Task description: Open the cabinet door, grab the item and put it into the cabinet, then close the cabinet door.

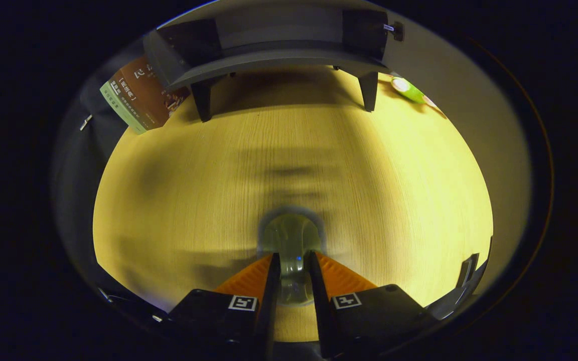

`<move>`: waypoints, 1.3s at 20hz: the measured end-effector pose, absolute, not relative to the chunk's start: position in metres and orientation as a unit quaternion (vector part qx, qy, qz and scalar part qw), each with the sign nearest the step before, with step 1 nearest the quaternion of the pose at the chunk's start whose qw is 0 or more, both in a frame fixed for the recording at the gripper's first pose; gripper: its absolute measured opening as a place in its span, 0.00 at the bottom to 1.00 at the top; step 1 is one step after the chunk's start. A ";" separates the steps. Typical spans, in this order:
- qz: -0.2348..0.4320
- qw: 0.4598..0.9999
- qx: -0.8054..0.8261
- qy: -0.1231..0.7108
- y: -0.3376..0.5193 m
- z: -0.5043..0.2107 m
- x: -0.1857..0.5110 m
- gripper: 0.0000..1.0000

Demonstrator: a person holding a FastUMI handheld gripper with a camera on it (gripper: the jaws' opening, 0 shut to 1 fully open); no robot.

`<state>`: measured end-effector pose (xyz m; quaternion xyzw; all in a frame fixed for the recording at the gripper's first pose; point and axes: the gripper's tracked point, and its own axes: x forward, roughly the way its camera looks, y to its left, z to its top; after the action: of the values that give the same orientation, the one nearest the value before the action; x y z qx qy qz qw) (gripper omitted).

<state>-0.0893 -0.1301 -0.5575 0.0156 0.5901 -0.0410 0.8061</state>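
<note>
Clamping the small pale cup (291, 245) between its fingers just over the worktop (193, 190), the gripper (292, 260) has it held; the grey cabinet (269, 55) stands well beyond, so I'd carry the cup level and steer into its opening.

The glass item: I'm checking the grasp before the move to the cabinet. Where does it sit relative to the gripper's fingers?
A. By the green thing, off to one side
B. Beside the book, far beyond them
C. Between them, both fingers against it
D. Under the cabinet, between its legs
C: the glass item sits between the fingers of the gripper, which close against both its sides on the table.
</note>
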 end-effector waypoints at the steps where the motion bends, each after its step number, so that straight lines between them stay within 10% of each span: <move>1: -0.041 0.806 0.014 0.591 -0.131 -0.557 -0.090 0.40; 3: -0.040 0.805 0.004 0.592 -0.131 -0.556 -0.095 0.41; 5: -0.041 0.799 -0.014 0.600 -0.136 -0.557 -0.093 0.18; 26: -0.039 0.950 0.019 0.309 -0.094 -0.289 0.057 0.18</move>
<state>0.0569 -0.0940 -0.2893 0.0194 0.3092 -0.0391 0.9500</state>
